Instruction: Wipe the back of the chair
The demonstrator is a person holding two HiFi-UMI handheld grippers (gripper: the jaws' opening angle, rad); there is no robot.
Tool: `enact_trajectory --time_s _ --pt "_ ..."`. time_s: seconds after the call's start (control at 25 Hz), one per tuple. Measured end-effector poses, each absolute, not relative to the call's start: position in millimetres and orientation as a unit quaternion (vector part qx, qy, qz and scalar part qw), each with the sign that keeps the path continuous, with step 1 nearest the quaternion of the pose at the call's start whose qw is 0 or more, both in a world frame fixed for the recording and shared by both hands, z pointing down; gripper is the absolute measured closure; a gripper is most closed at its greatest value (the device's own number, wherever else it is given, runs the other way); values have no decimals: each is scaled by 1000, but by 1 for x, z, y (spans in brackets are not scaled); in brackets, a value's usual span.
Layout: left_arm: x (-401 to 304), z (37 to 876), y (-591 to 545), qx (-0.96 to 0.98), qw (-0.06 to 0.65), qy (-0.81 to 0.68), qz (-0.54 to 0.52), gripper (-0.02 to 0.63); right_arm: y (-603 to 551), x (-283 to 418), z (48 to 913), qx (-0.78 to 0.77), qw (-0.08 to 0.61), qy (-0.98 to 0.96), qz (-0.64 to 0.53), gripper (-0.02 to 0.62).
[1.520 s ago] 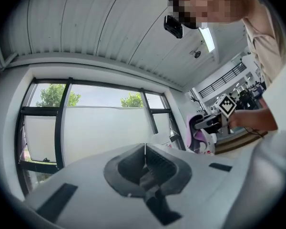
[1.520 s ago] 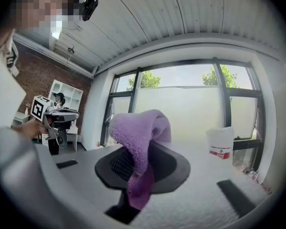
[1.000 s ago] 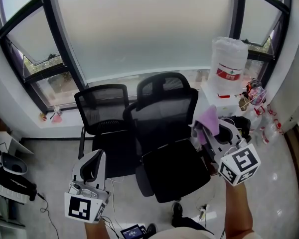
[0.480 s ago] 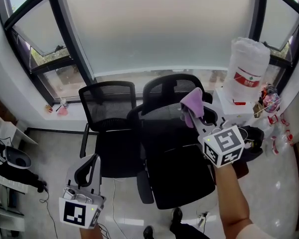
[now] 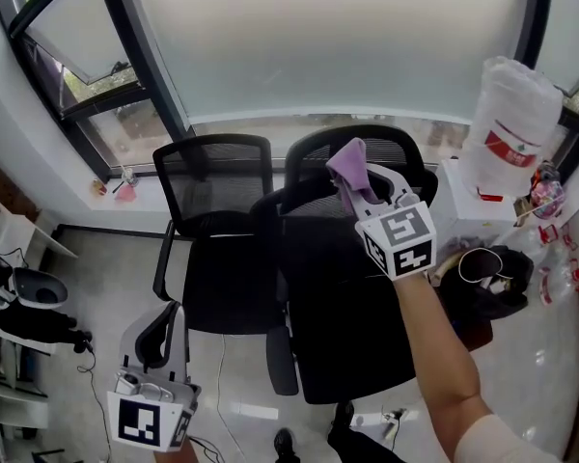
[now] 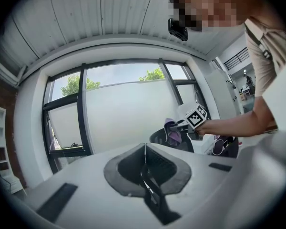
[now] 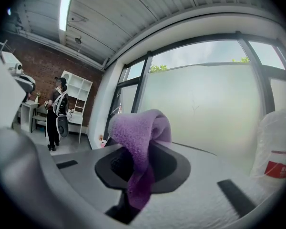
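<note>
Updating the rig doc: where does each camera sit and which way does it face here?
Head view: on the person's head, steeply down on two black office chairs; shows left gripper, right gripper and right forearm.
Left gripper view: on the left gripper, facing up along its shut jaws toward the window; shows the right gripper, forearm, torso.
Right gripper view: on the right gripper, facing the window; only its jaws, shut on the purple cloth.
Shared: all three show the purple cloth.
</note>
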State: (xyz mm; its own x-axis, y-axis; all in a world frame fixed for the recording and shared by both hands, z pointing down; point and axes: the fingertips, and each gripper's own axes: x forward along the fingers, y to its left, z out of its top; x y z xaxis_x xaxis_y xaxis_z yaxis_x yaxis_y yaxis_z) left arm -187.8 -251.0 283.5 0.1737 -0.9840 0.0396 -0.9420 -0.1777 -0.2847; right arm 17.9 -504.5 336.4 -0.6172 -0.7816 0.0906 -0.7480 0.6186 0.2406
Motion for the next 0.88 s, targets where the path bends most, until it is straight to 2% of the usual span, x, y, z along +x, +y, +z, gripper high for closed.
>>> enact_trajectory --time_s 0.48,0.72,0.88 --pt "-199 314 -268 -746 76 651 -122 598 -560 -65 378 394 126 -902 -120 543" --pt "-193 321 -276 -748 71 648 -126 598 -567 -61 379 391 128 -903 -126 543" --pt "-184 322 -283 -752 71 643 -127 598 -585 -22 385 422 138 -889 -114 541"
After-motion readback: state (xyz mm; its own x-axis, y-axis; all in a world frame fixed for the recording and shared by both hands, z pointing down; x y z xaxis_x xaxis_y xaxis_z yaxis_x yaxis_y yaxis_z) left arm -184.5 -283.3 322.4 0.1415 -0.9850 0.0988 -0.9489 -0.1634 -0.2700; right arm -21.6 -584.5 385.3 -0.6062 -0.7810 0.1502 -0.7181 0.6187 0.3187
